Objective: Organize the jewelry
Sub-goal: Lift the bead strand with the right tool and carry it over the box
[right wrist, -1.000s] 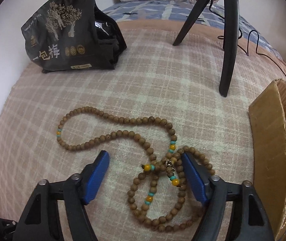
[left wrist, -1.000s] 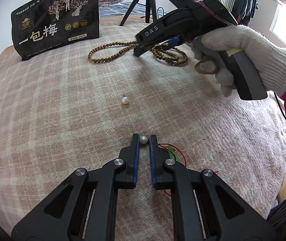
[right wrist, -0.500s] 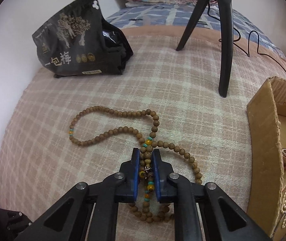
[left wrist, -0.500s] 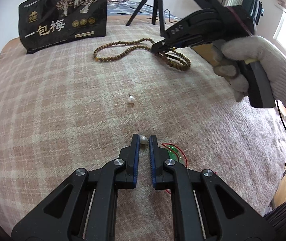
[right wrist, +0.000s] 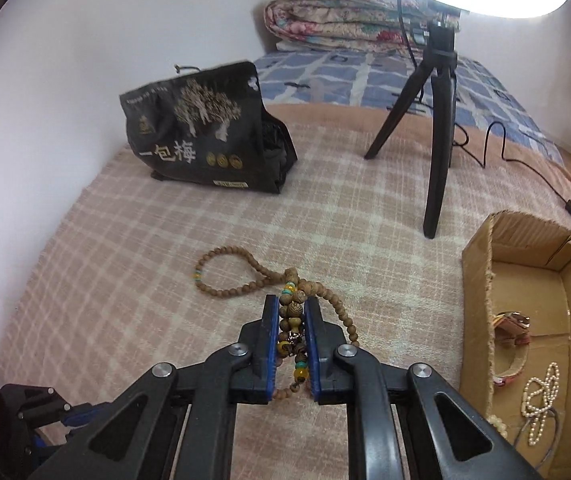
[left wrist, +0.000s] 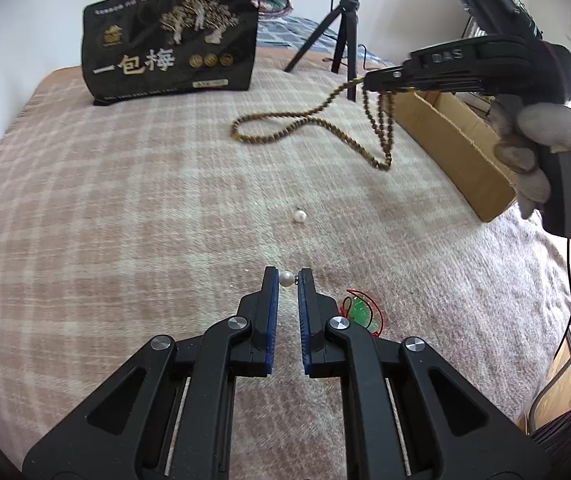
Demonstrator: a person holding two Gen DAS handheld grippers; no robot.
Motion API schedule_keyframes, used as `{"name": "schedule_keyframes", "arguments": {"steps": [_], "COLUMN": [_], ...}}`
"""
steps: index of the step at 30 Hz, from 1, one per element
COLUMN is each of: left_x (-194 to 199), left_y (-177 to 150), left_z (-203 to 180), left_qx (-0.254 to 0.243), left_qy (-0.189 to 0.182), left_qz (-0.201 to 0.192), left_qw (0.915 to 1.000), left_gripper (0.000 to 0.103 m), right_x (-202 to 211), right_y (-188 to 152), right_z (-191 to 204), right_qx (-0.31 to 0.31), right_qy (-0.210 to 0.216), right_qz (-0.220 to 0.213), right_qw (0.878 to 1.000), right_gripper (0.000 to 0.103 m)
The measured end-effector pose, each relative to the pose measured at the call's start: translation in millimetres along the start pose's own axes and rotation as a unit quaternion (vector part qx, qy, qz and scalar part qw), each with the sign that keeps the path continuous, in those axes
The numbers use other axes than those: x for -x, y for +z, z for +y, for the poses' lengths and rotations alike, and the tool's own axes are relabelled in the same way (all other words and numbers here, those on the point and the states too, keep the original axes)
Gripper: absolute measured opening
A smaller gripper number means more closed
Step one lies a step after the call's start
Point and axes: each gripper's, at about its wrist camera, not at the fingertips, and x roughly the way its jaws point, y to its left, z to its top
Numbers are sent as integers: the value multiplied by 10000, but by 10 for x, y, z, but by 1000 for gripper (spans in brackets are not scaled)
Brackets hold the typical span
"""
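Observation:
My left gripper (left wrist: 287, 279) is shut on a small pearl earring (left wrist: 285, 278), held at its fingertips just above the pink plaid blanket (left wrist: 105, 216). A second loose pearl (left wrist: 299, 216) lies ahead of it. A green pendant on red cord (left wrist: 359, 312) lies just right of the left fingers. My right gripper (right wrist: 291, 312) is shut on a wooden bead necklace (right wrist: 241, 276) and has lifted it; one loop still trails on the blanket. In the left wrist view the necklace (left wrist: 305, 124) hangs from the right gripper (left wrist: 373, 80).
An open cardboard box (right wrist: 477, 264) at the right holds a pearl strand (right wrist: 541, 400) and a bracelet. A black snack bag (right wrist: 201, 136) stands at the back left. A black tripod (right wrist: 437, 128) with a ring light stands behind. Folded quilts lie beyond.
My right gripper closed on the bead necklace and raised it off the blanket, moving toward the box. My left gripper keeps holding the pearl earring.

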Motion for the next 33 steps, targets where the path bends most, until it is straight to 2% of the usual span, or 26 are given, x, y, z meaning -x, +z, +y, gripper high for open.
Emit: {"name": "schedule_keyframes", "arguments": {"steps": [11, 19, 33], "left_x": [418, 712, 939], "left_y": [29, 140, 449], "left_z": [-17, -150, -721], "left_qx": [-64, -124, -572], "left_qy": [201, 161, -69], "left_qz": [-258, -485, -768], "left_qw": [9994, 9986, 9954], "left_gripper": [8, 8, 8], "right_x": [662, 1221, 2162], "right_y": [62, 57, 47], "right_z": [205, 222, 24], "right_qx": [298, 400, 438], "right_qy": [-35, -156, -458], "right_qz": [-441, -756, -1279], "right_qw": [9986, 9962, 9898], "right_gripper": [10, 10, 10]}}
